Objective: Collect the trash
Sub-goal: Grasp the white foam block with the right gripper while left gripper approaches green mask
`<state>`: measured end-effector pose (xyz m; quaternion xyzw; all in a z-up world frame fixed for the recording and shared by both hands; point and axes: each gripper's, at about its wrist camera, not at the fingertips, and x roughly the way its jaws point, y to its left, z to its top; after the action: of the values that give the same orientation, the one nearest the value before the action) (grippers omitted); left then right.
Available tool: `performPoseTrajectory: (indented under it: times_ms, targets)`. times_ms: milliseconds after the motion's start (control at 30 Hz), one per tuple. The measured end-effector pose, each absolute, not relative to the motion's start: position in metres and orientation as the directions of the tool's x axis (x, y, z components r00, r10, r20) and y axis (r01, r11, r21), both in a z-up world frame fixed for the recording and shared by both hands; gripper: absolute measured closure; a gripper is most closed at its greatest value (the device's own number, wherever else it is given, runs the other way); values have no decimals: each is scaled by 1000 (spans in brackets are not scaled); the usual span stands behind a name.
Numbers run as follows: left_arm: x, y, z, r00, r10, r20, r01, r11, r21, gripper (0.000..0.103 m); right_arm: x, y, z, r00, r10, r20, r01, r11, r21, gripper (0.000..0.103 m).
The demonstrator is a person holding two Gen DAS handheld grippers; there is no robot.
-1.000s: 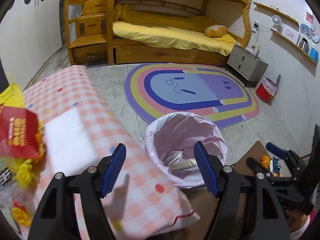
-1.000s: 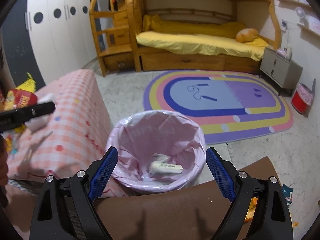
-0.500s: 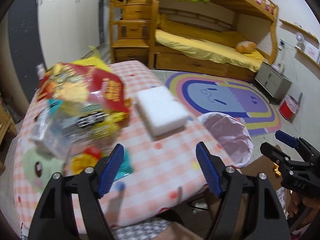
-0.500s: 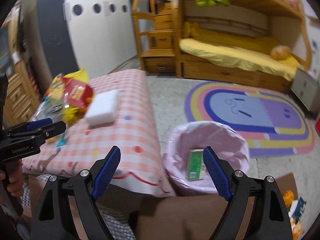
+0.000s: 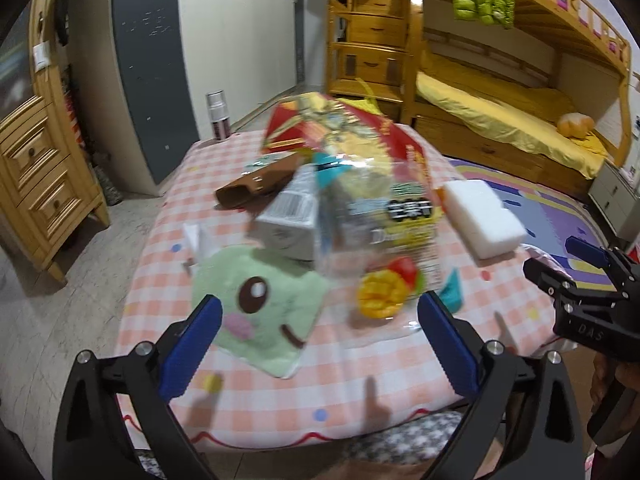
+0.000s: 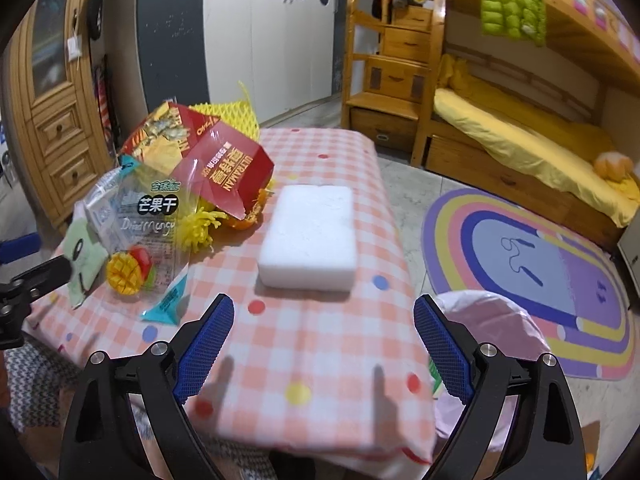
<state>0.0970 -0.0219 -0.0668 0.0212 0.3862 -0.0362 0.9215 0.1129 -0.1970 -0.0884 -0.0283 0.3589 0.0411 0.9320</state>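
Observation:
Trash lies piled on the pink checked table [image 5: 360,380]: a clear dried-mango bag [image 5: 384,236] [image 6: 140,232], a red snack bag [image 5: 340,128] [image 6: 216,168], a small grey-white carton [image 5: 292,216], a brown wrapper [image 5: 256,188], yellow foam netting [image 6: 232,116] and a white foam block [image 5: 484,216] [image 6: 312,236]. My left gripper [image 5: 320,344] is open and empty just in front of the pile. My right gripper [image 6: 324,348] is open and empty above the table edge, near the foam block. The pink-lined trash bin [image 6: 496,332] stands right of the table.
A green plush toy [image 5: 260,308] lies at the table's near side. A wooden dresser [image 5: 36,168] stands at left, a bunk bed [image 6: 520,128] and a rainbow rug [image 6: 540,264] at right. The right gripper shows in the left wrist view [image 5: 592,292].
Both grippers have swung left, away from the bin and over the table. The trash pile now sits directly ahead of the left gripper. Both stay open and empty.

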Motion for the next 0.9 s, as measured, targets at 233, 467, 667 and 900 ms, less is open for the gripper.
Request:
performPoseTrajectory:
  times_ms: [233,467,667,900]
  targets:
    - [107,5,-77,681,-12,-732,18,1000,0,8,145,-193,-101,720,60,-691,-91,996,-8,13]
    - [102,14,-80,682,-8,-732,7,1000,-4,8,161,-186,-110,693,37,-720,-84,996,-29,27]
    - [96,21,-83,673,-16,-740,1,1000,-21,8,133,-185,-93,727,40,-686,-71,997,-17,43]
    - [90,26,-87,665,-26,-746,-2,999,-37,8,89,-188,-59,780,66,-622,-83,997,1,44]
